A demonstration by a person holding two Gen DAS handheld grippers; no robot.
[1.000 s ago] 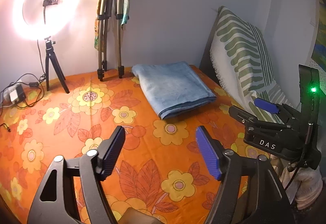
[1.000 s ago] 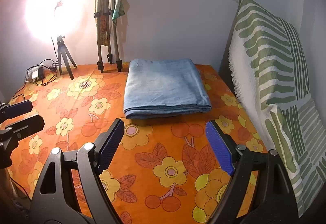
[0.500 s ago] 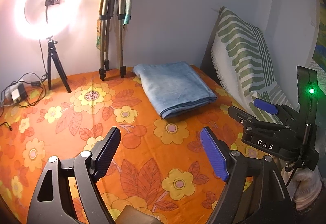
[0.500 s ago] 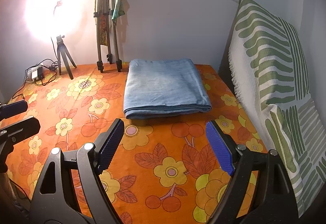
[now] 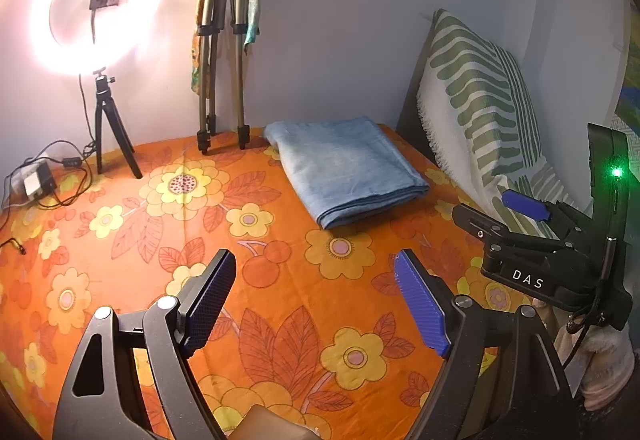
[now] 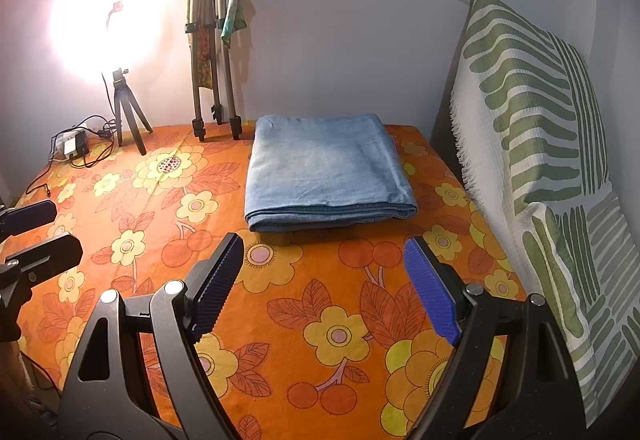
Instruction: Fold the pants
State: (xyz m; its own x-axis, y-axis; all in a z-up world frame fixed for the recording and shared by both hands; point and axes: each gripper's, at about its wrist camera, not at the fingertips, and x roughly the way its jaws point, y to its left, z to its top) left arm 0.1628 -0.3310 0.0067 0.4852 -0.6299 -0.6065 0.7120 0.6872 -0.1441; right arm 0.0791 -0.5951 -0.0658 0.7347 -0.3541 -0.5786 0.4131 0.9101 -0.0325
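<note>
Both grippers hover above the orange flowered bedspread [image 6: 332, 280], level and pointed toward the far wall, neither touching anything. The left gripper [image 5: 316, 292] has its blue-padded fingers [image 5: 210, 300] spread wide with only the bedspread between them, and the right gripper [image 6: 324, 284] is spread just as wide and equally empty. The pants [image 6: 324, 176], pale blue denim, lie folded into a neat flat rectangle on the bedspread near the far wall, well ahead of both grippers, with the stacked fold edges facing the cameras. In the right wrist view they sit almost straight ahead between the fingers, while in the left wrist view the pants [image 5: 344, 168] lie ahead and off to the right. The left wrist view alone shows the right gripper [image 5: 500, 212] from the side, low at the right edge, with a green indicator light [image 5: 617, 172] glowing on its body and the letters DAS on its housing. The right wrist view in turn catches the left gripper [image 6: 36, 236] at its left edge, finger tips apart. Both views take in the glaring ring light [image 6: 112, 8] on its small tripod, a folded tripod [image 6: 212, 40] leaning against the wall, and the green-striped pillow [image 6: 532, 112] propped at the right.
</note>
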